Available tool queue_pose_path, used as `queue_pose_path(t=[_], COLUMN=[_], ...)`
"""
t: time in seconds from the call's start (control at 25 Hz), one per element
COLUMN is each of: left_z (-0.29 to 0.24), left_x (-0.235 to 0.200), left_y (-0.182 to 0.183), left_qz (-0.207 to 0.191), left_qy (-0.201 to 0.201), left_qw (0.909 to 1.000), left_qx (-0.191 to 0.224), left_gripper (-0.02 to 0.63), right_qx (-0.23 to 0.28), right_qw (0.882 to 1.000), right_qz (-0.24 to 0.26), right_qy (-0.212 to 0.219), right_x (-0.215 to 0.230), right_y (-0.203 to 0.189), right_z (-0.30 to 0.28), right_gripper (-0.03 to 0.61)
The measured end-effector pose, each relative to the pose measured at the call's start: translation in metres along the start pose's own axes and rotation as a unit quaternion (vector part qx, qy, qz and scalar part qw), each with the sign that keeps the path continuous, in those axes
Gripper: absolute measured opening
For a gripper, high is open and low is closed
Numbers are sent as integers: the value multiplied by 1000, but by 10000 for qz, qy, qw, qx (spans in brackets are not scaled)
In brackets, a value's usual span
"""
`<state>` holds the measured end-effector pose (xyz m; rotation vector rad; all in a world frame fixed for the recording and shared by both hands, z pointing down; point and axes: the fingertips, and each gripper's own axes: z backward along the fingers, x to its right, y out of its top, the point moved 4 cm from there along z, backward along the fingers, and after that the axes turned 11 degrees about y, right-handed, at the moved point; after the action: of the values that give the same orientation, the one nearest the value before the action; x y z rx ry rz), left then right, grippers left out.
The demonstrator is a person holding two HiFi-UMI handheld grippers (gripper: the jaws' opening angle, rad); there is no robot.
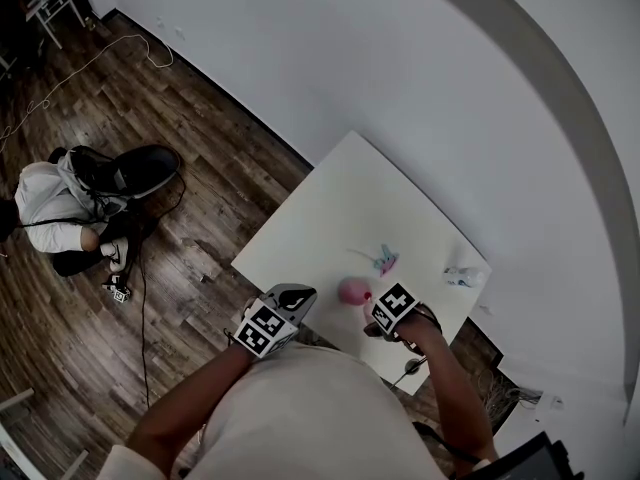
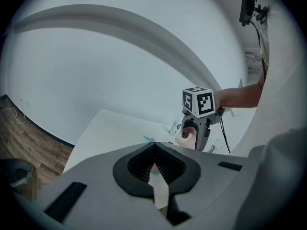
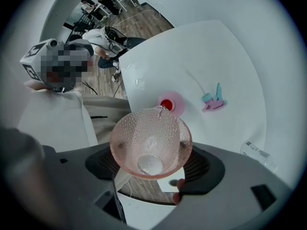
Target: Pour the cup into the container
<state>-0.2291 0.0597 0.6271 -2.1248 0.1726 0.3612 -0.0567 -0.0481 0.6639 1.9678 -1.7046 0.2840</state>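
Cup (image 3: 151, 145) pinched in right gripper (image 3: 153, 166), tipped over container (image 3: 171, 103); left gripper (image 2: 154, 164) pressed together.

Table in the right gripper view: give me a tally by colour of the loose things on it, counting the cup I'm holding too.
Pink: 2 (glass cup, tilted over the small container)
Teal and pink: 1 (clip-like piece)
Clear: 1 (plastic bottle, lying at the table edge)
Total: 4
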Motion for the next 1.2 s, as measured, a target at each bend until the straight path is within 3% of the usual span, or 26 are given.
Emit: queue_pose_path(t=[1.2], left_z=[0], left_x=[-5], left_y=[-1], left_qz=[58], left_qy=[-6], left_qw=[10000], left_qx=[-35], left_gripper=[11], right_qx=[-297], right_qw=[9995], right_qz=[-10], right_qy=[142], right_x=[-3], right_y=[1], right_z=[3], right_gripper=[377])
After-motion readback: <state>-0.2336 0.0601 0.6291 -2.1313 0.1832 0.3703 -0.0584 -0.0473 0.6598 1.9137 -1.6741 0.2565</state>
